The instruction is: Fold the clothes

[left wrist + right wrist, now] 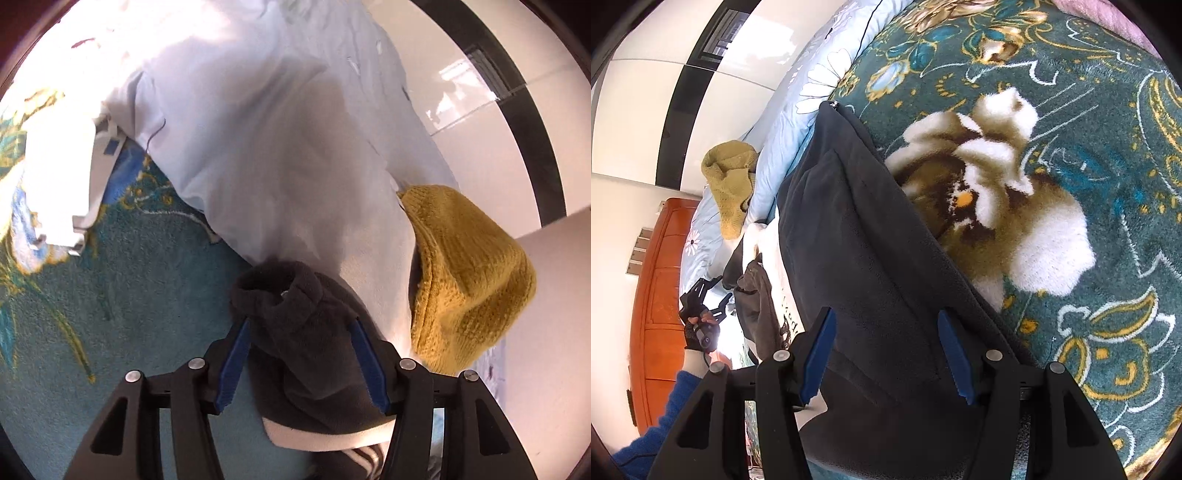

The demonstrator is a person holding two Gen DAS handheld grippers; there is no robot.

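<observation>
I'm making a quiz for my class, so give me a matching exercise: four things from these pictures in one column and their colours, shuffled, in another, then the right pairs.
Things:
1. knitted garment
2. fleece garment
3. blanket
4. gripper pads

Colours:
A. blue
B. teal with gold and white flowers
C. mustard yellow
D. dark grey

Pairs: 1-C, 2-D, 3-B, 4-A
</observation>
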